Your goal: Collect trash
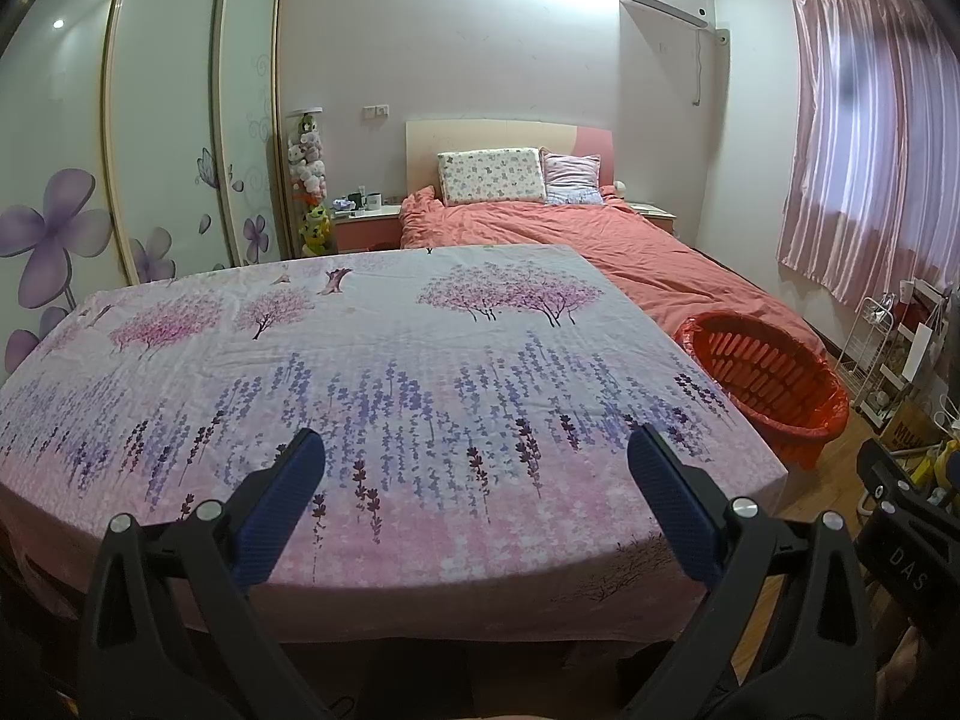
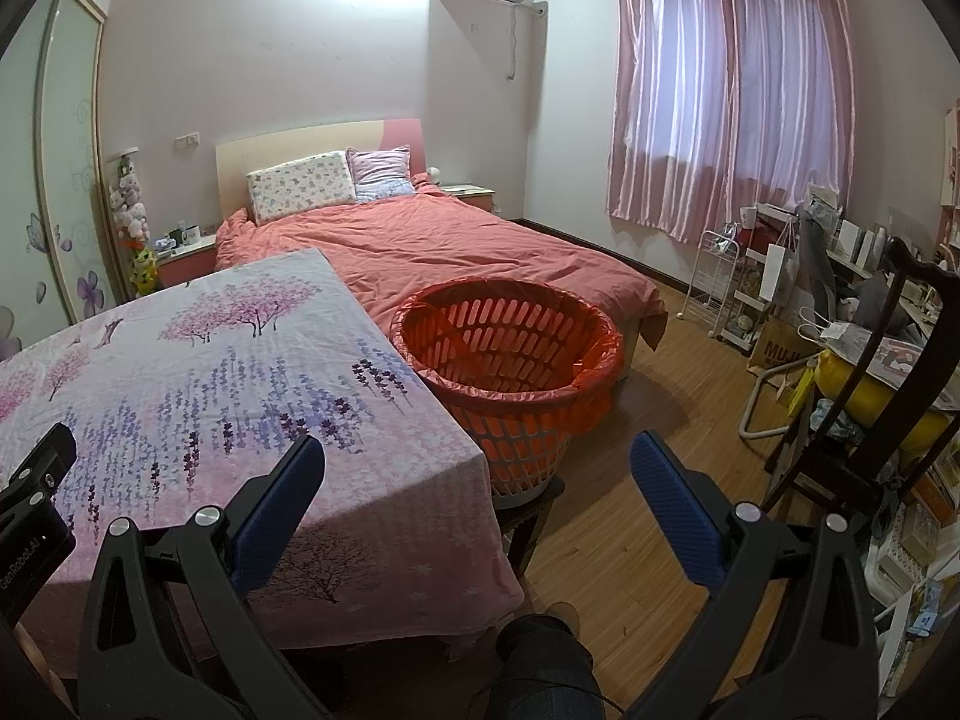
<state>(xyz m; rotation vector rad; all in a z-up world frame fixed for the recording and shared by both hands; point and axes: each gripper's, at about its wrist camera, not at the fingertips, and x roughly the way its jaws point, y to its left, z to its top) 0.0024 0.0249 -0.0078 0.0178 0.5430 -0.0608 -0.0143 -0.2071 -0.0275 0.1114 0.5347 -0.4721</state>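
hovering nearest the camera, the left gripper [image 1: 474, 456] and the right gripper [image 2: 477, 459] both stand wide apart, holding nothing. the floral-clothed tabletop [image 1: 390, 360] beyond shows no trash at all (none on the wooden floor [image 2: 648, 420] either, as far as i can tell), so how it would handle or where to grip it is unknowable. further off, the bag-lined orange basket [image 2: 510, 360] sits just beside the tabletop's right edge, probably light and flexible; take it by the rim.

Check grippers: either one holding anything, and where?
Nothing is held. The left gripper and the right gripper are both open, with only air between their fingers. No trash shows on the table; the basket looks empty.
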